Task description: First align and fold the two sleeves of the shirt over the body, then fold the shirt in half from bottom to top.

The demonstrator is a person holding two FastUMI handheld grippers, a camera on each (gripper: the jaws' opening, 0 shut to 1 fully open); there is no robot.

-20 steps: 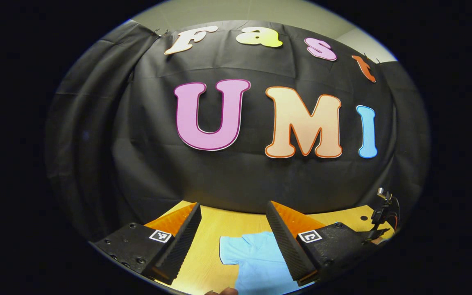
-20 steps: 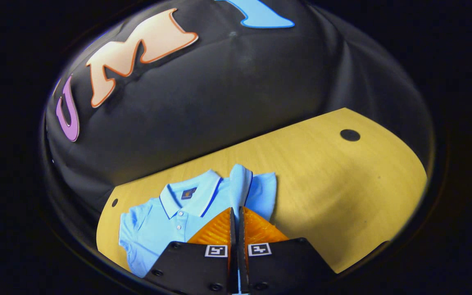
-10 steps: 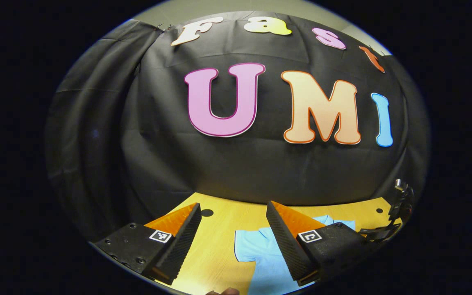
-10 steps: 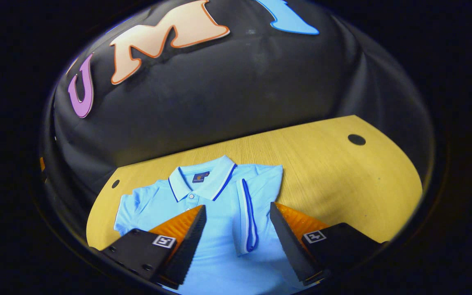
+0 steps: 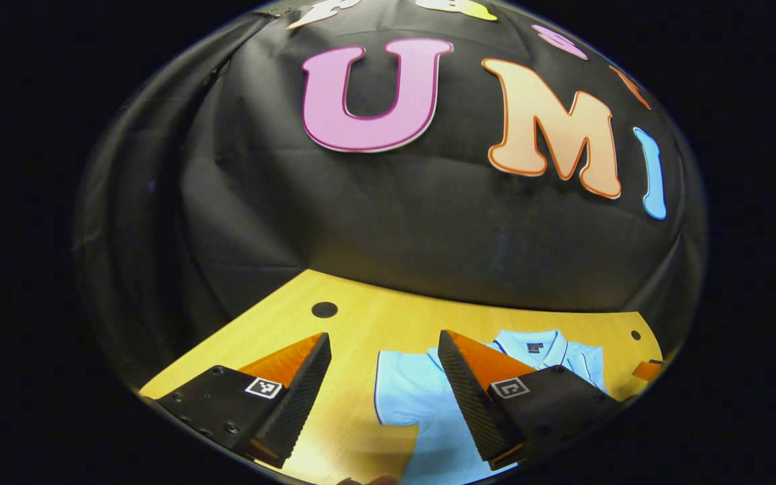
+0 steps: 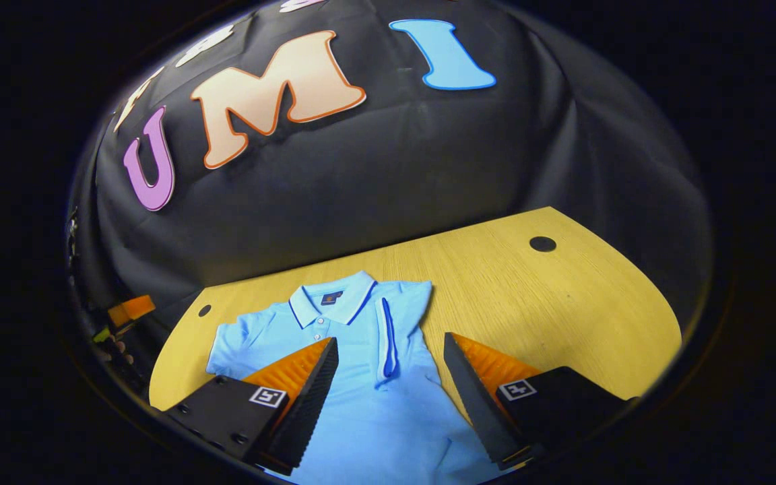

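Recording booth, black cloth wall (image 6: 388,175), wooden table (image 6: 563,296) (grommet holes)

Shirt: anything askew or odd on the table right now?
Nothing damaged. The shirt lies flat on the table, lopsided: one sleeve is folded over the body, the other sleeve is spread out. Both the left gripper and right gripper are open.
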